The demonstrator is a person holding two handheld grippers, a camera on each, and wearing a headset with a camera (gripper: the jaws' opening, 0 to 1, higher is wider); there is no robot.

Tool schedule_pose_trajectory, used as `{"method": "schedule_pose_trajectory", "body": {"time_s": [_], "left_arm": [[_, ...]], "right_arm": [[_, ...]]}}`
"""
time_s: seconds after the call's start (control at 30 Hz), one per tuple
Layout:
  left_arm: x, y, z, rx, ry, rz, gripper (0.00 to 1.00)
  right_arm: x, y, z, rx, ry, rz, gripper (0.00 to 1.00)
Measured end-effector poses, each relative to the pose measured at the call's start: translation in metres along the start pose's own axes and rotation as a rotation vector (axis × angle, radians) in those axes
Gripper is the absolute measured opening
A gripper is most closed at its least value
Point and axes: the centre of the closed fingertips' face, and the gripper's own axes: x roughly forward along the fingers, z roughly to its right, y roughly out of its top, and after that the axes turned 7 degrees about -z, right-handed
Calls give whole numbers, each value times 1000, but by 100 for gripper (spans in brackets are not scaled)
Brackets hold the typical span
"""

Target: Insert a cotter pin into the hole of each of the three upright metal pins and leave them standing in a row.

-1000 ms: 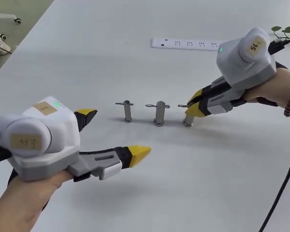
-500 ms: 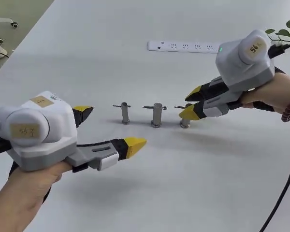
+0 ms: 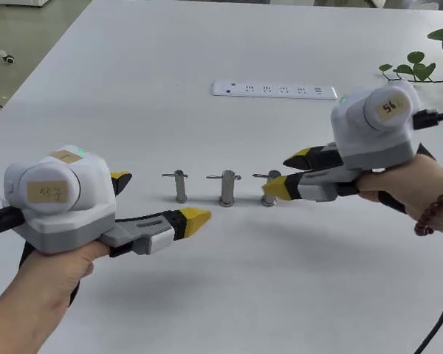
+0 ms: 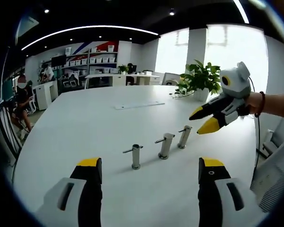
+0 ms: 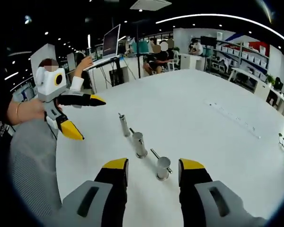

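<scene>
Three upright metal pins stand in a row on the white table: left pin (image 3: pixel 179 184), middle pin (image 3: pixel 227 187), right pin (image 3: pixel 270 188). A thin cotter pin crosses the top of each. In the left gripper view the pins (image 4: pixel 165 145) stand beyond my left gripper (image 4: pixel 150 163), which is open with nothing between its jaws. My left gripper (image 3: pixel 157 199) hovers just left of the row. My right gripper (image 3: pixel 288 173) is open at the right pin, its lower tip close beside it. In the right gripper view the right pin (image 5: pixel 163 168) stands just ahead of my right gripper (image 5: pixel 154 165).
A white power strip (image 3: pixel 273 89) lies across the table behind the pins. A potted plant (image 3: pixel 421 66) sits at the far right, and a black cable (image 3: pixel 439 324) runs along the right edge. People sit at desks beyond the table's far end.
The head camera has shifted, so the whole scene sits lower and further left. My right gripper has dropped to a more level pose beside the right pin, jaws a little wider. The pins have not moved.
</scene>
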Motion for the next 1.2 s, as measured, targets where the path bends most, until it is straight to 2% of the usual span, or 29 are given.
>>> {"method": "schedule_pose_trajectory", "body": {"time_s": [0.1,0.2,0.3,0.37,0.5,0.6,0.73,0.97,1.1,1.2], "left_arm": [[1,0,-1,-8,9,1,83],[3,0,-1,-27,18,3,83],[4,0,-1,-40,21,5,83],[3,1,0,-40,23,8,83],[2,3,1,-51,22,12,85],[0,2,2,-37,29,4,86],[-3,2,4,-29,26,0,88],[-6,2,5,-22,36,-5,91],[-7,3,5,-30,39,-4,92],[-8,3,3,-29,46,-4,93]], "right_arm": [[-5,4,-2,59,-32,49,47],[-8,4,-6,100,-51,63,54],[-10,1,-10,138,-71,65,56],[-11,-1,-13,176,-86,87,58],[-11,-8,-17,200,-108,86,63],[-11,-14,-20,215,-127,87,64],[-11,-17,-22,229,-131,98,71],[-11,-19,-26,204,-148,92,73],[-8,-22,-26,185,-163,69,72],[-8,-21,-27,200,-162,83,72]]}}
